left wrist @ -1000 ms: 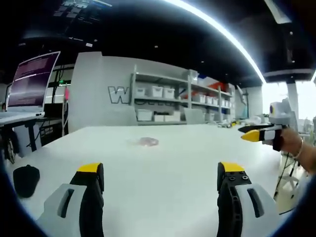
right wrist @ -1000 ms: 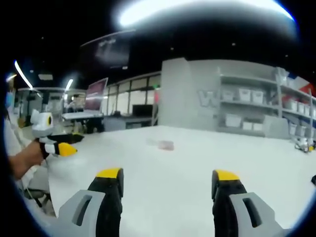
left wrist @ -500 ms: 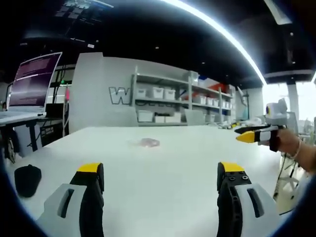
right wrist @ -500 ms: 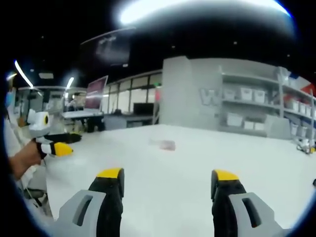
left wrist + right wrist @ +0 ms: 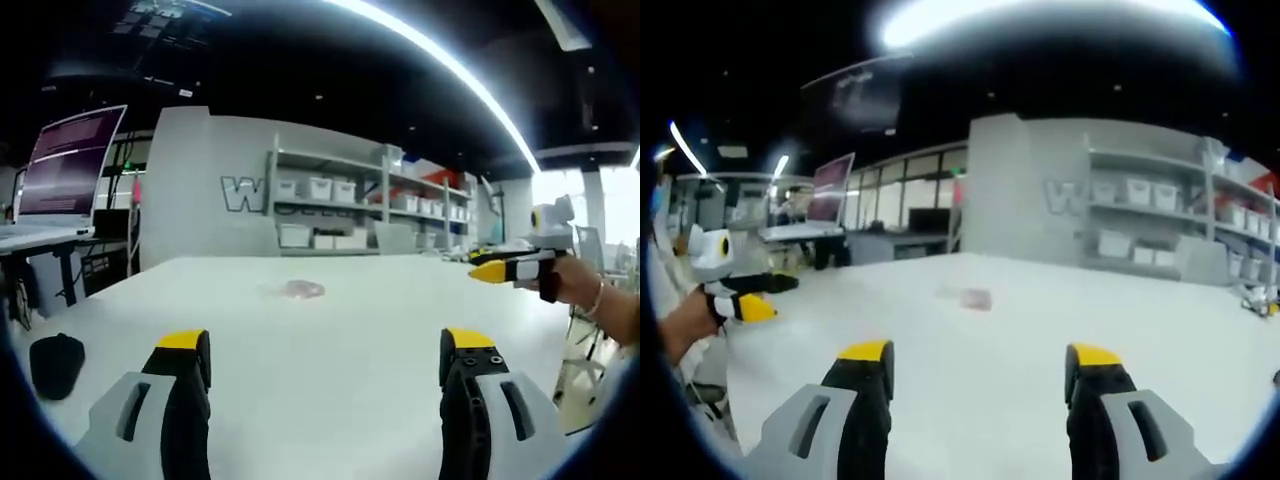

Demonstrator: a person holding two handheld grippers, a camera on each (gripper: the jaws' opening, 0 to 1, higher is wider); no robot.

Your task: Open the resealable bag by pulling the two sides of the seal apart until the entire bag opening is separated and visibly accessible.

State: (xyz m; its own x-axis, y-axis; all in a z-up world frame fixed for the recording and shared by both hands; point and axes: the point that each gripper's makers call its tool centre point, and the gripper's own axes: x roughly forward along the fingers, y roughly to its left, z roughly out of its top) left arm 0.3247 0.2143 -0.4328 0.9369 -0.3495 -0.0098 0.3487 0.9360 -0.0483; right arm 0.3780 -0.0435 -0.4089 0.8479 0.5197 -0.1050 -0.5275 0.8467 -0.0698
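Far off, a blurred resealable bag (image 5: 300, 289) (image 5: 968, 297), seemingly flat, seal indistinct.

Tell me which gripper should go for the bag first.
Neither has a clear edge. The resealable bag lies far out on the white table, roughly centred ahead of both the left gripper and the right gripper. Both stand open and empty, well short of it; opening needs both anyway.
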